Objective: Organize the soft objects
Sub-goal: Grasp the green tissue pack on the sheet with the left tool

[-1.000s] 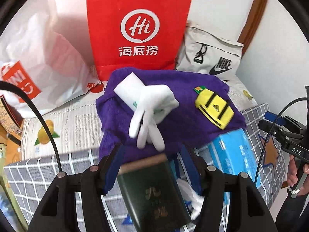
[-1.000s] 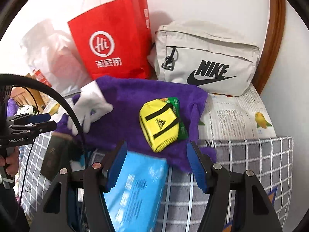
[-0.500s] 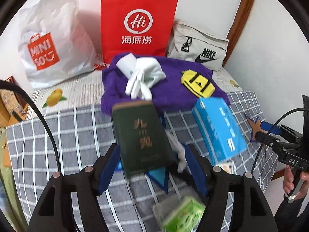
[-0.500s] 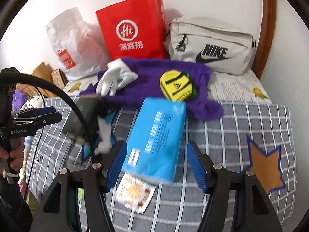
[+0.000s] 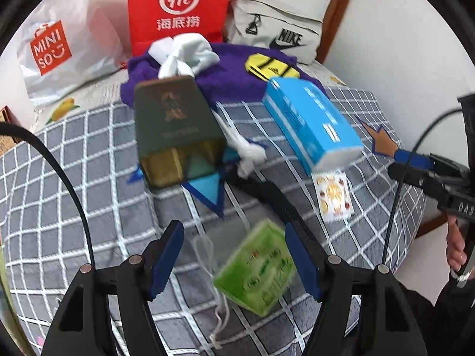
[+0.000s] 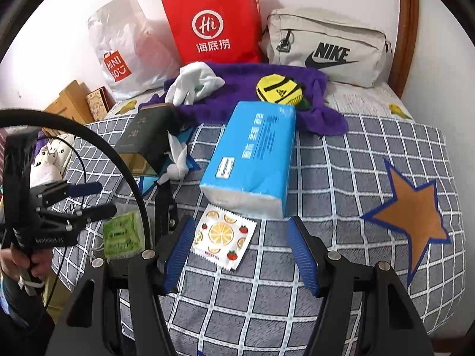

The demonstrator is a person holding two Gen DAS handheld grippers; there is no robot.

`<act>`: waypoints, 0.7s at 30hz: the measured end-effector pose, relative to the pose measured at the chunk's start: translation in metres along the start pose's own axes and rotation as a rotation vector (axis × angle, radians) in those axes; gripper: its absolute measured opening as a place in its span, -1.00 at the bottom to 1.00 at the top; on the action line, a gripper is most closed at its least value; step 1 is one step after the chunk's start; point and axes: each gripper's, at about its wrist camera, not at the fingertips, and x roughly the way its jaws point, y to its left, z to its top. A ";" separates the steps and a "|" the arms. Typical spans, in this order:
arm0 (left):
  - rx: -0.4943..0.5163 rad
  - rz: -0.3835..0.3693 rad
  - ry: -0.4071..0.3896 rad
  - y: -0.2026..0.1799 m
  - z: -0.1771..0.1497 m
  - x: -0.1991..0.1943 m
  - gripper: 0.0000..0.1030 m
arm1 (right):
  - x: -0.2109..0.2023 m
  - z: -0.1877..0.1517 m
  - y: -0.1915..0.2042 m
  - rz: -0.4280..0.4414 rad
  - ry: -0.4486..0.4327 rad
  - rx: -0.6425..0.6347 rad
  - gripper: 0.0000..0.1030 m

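Grey checked bedding (image 6: 341, 178) with a brown star (image 6: 412, 213) covers the bed, and bags line the white wall at twelve o'clock: a white MINISO bag (image 6: 121, 50), a red paper bag (image 6: 213, 20) printed "Hi" over three Chinese characters, and a pale NIKE pouch (image 6: 326, 50). On a purple towel (image 6: 252, 86) before them lie white gloves (image 6: 193, 86) and a yellow Adidas pouch (image 6: 279, 89).

Left tongs (image 5: 234, 255) stand released, their jaws having just been opening, with a blurred green tissue pack (image 5: 258, 270) between them, apparently untouched by the pads. At eleven o'clock from them sits a dark green box (image 5: 175, 124) with gold characters (too blurred to read), and a blue tissue pack (image 5: 308, 121) at one o'clock.

Right tongs (image 6: 242, 252) are also released over a sachet (image 6: 224, 237) printed with orange slices and strawberries, which lies between the jaws untouched, its far edge at the blue pack's near end.
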 end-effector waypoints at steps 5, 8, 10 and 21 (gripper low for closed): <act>0.040 -0.021 0.014 -0.012 -0.018 0.006 0.54 | 0.001 -0.006 -0.004 0.012 0.011 0.026 0.24; 0.088 -0.013 0.017 -0.022 -0.024 0.010 0.58 | -0.003 -0.006 -0.005 0.002 0.005 0.024 0.24; 0.127 0.009 0.026 -0.029 -0.028 0.015 0.58 | -0.006 -0.007 -0.006 -0.002 -0.001 0.026 0.24; 0.223 0.062 0.050 -0.039 -0.045 0.037 0.35 | 0.004 -0.019 -0.007 0.003 0.035 0.026 0.24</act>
